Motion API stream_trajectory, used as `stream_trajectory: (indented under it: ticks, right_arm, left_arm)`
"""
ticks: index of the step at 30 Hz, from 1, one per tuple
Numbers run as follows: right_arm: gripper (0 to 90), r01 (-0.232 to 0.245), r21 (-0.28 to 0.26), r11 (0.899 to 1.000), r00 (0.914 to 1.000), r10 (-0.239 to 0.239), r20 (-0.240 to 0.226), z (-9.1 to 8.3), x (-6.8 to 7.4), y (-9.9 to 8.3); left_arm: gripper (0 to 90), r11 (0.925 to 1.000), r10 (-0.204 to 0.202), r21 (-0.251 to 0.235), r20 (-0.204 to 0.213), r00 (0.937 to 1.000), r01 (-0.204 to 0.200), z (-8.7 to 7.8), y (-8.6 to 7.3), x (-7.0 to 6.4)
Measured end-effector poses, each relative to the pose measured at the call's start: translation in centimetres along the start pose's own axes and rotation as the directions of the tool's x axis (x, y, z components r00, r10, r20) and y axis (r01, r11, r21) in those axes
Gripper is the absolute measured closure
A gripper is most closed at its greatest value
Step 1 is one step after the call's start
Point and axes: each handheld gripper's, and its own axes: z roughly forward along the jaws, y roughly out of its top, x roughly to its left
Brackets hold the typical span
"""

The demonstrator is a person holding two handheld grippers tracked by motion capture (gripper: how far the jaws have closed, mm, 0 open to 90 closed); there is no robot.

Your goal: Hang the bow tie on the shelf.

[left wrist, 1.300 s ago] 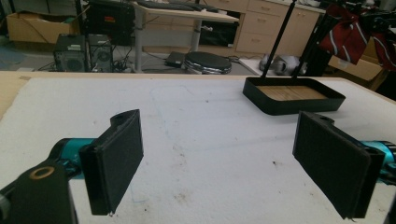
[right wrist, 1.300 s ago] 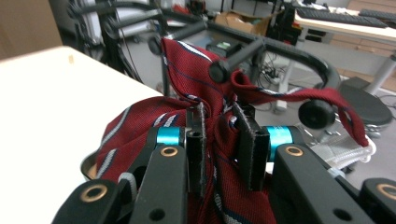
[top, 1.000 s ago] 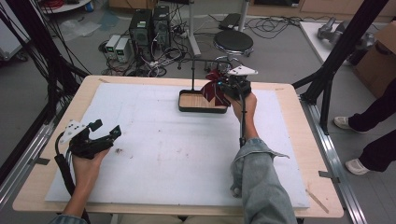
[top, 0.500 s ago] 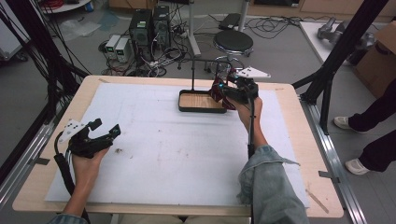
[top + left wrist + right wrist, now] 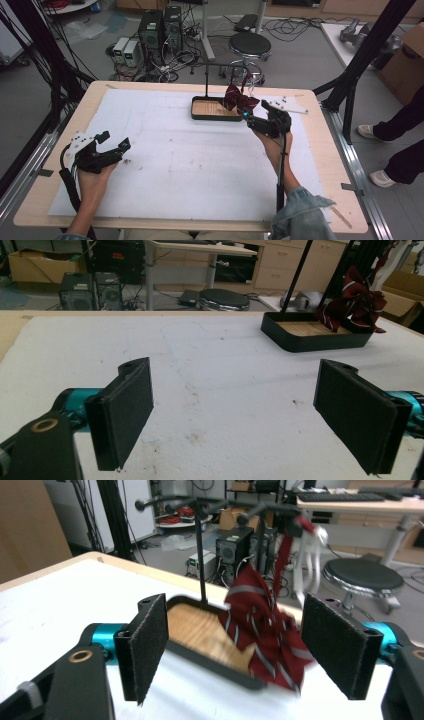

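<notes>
A dark red cloth with pale stripes [image 5: 239, 99] is seen hanging from the black metal T-shaped stand [image 5: 226, 66] at the far middle of the table, its lower folds draped over the right end of the black shallow tray with a wooden floor [image 5: 209, 108] from which the stand rises. The cloth's long axis is roughly vertical, from the stand's bar down to the tray rim.

The right gripper [image 5: 260, 121] is held just beside the cloth, on its near right side, with the jaws spread wide and nothing between them; in the right gripper view the cloth [image 5: 265, 630] lies straight ahead, framed between the two pads and slightly right of centre. The left gripper [image 5: 111, 150] is held well apart from it, at the near left of the white foam sheet [image 5: 190, 165] covering the table, its jaws also wide and empty. The right hand is judged far the nearer, so any take would be expected from that side, by a short push forward.

Counted: one cloth, one stand, one tray, two grippers.
</notes>
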Motion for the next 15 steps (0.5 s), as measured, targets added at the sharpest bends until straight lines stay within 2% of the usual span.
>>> stream_trajectory:
  ticks: [2,4,5,7,11,15]
  right_arm:
    - [24.0,0.014,-0.002,1.0,0.9993,-0.014,0.033,-2.1,0.4,-1.6]
    - [24.0,0.0,-0.004,1.0,0.9984,0.0,0.056,-3.5,0.4,-2.9]
    - [24.0,0.0,-0.004,1.0,0.9984,0.0,0.056,-3.5,0.4,-2.9]
    - [23.7,-0.016,0.007,1.0,0.9958,0.016,0.09,-5.1,0.3,-4.9]
    - [23.5,-0.042,0.014,0.999,0.9928,0.04,0.113,-6.4,0.0,-7.3]
    - [23.3,-0.073,0.025,0.997,0.9912,0.07,0.112,-6.6,-0.1,-8.3]
  left_arm:
    - [16.3,1.0,0.002,0.005,-0.003,1.0,-0.002,0.1,-0.2,-0.2]
    - [16.3,0.9998,0.009,0.016,-0.004,1.0,-0.009,0.2,-0.4,-0.3]
    - [16.3,0.9998,0.009,0.016,-0.004,1.0,-0.009,0.2,-0.4,-0.3]
    - [16.3,0.9995,0.015,0.028,-0.004,0.9999,-0.014,0.4,-0.6,-0.5]
    - [16.3,0.9986,0.022,0.049,-0.004,0.9998,-0.021,0.7,-1.0,-0.6]
    - [16.3,0.9982,0.025,0.054,-0.006,0.9997,-0.025,0.8,-1.1,-0.7]
